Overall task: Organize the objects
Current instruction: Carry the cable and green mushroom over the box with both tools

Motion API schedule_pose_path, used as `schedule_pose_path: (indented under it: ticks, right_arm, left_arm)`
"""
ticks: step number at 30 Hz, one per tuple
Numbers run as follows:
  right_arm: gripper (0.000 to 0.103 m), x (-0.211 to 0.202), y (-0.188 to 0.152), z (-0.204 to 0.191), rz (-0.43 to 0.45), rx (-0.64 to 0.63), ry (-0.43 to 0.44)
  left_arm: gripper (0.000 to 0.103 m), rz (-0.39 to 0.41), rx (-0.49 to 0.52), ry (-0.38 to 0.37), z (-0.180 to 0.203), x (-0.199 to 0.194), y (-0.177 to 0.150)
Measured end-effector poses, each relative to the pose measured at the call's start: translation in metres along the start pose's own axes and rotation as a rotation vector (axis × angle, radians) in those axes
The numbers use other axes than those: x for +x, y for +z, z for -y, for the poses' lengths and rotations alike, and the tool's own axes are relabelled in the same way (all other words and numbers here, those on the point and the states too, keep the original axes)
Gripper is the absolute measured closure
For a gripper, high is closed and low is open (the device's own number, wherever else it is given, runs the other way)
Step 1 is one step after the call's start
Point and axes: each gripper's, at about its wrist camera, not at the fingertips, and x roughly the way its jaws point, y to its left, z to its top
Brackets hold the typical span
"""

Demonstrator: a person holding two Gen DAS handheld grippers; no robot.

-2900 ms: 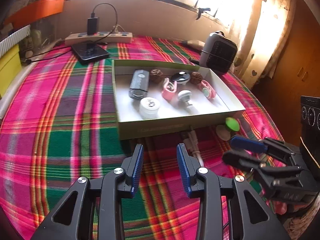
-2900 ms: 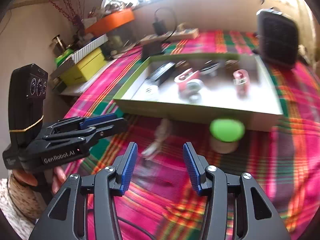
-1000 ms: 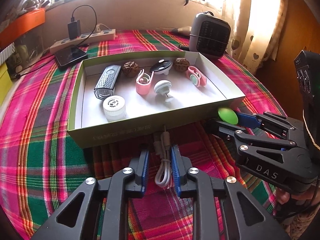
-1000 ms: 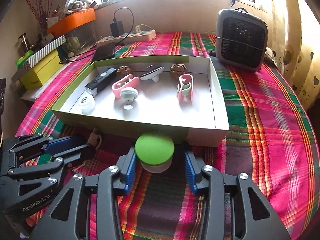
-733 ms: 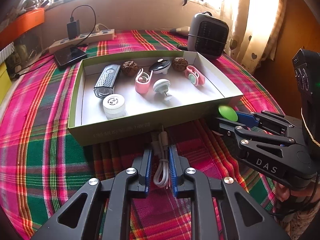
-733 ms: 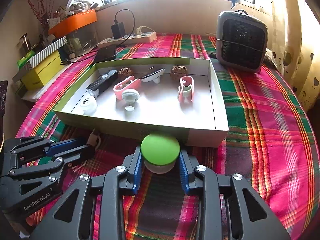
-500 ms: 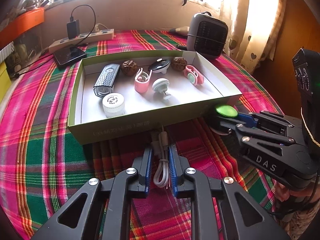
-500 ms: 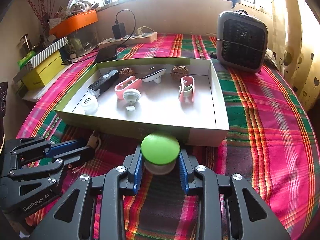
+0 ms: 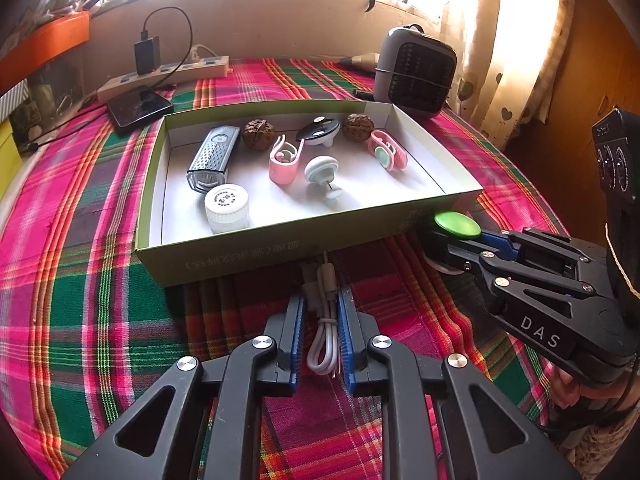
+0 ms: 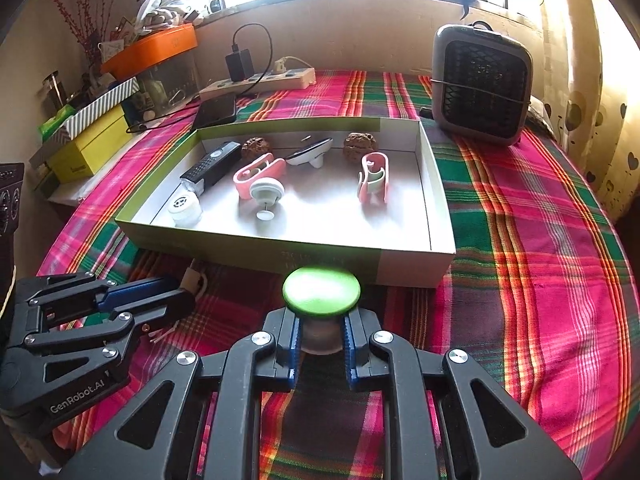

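A shallow green-and-white box [image 9: 280, 245] sits on the plaid cloth and holds several small items: a grey bike light [image 9: 210, 159], a white jar [image 9: 227, 208], pink clips [image 9: 283, 159] and two walnuts. My left gripper [image 9: 320, 312] is shut on a bundled white cable [image 9: 324, 332] just in front of the box. My right gripper [image 10: 320, 328] is shut on a green-capped white knob [image 10: 321, 290], held slightly above the cloth at the box's near right corner; it also shows in the left wrist view [image 9: 457, 225].
A grey mini fan [image 10: 482, 84] stands behind the box on the right. A power strip [image 9: 168, 76] with a charger and a black phone [image 9: 138, 106] lie behind on the left. Yellow and orange boxes [image 10: 92, 140] crowd the left edge.
Both grippers moved up to the box front and closed: the left on the cable, the right on the green knob. In the last half second the knob has risen slightly.
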Motion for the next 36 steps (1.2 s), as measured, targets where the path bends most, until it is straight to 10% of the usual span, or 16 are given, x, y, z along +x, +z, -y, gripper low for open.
schedule_pose_path:
  ticks: [36]
  right_arm:
    - [0.085,-0.023,-0.001,-0.007,0.046,0.015,0.022]
  left_arm:
    - [0.089,0.037,0.013,-0.028,0.011,-0.022,0.006]
